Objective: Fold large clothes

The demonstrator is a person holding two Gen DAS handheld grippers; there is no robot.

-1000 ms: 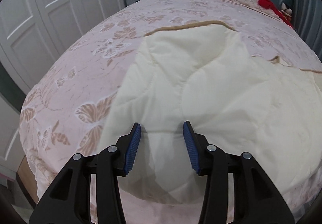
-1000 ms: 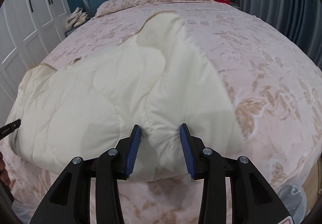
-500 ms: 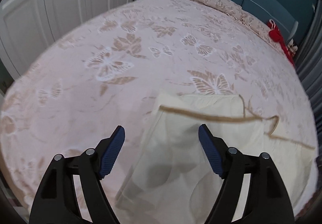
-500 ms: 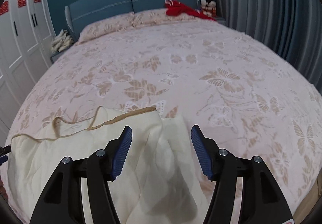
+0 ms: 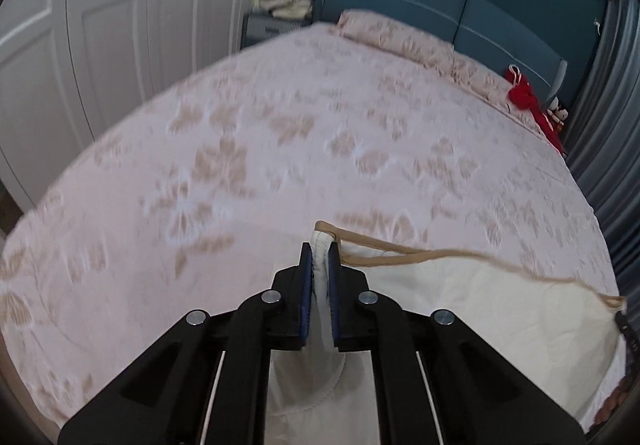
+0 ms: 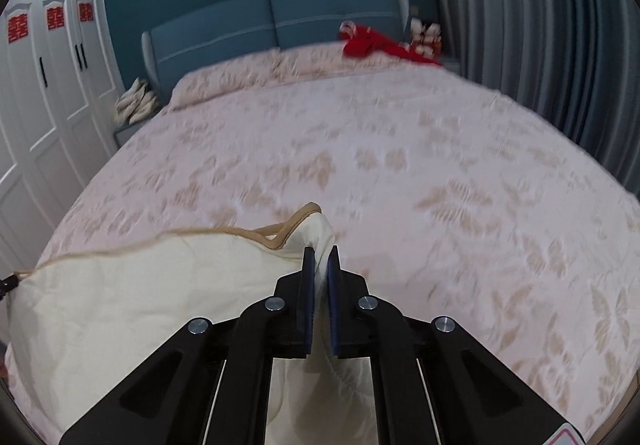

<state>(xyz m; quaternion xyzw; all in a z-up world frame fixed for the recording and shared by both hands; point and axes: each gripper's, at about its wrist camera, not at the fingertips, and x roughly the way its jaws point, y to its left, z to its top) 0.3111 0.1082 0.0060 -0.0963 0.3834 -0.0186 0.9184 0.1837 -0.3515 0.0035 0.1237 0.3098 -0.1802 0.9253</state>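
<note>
A cream quilted blanket (image 5: 480,309) with a tan trimmed edge lies at the near end of the bed, lifted along its far edge. My left gripper (image 5: 320,253) is shut on its left corner, cream cloth pinched between the blue pads. In the right wrist view the same cream blanket (image 6: 140,293) stretches off to the left, and my right gripper (image 6: 321,257) is shut on its right corner. The tan edge runs taut between the two corners. At the frame edge of each wrist view a dark tip of the other gripper shows.
A wide bed with a pink butterfly-print cover (image 6: 400,173) fills both views, pillows and a blue headboard (image 6: 256,25) at its far end. A red garment (image 6: 368,43) lies near the pillows. White wardrobe doors (image 5: 100,25) stand left, grey curtains (image 6: 540,25) right.
Both grippers moved forward over the folded blanket to its far edge, opened wide, then shut on the two corners and lifted them. The views now look further up the bed.
</note>
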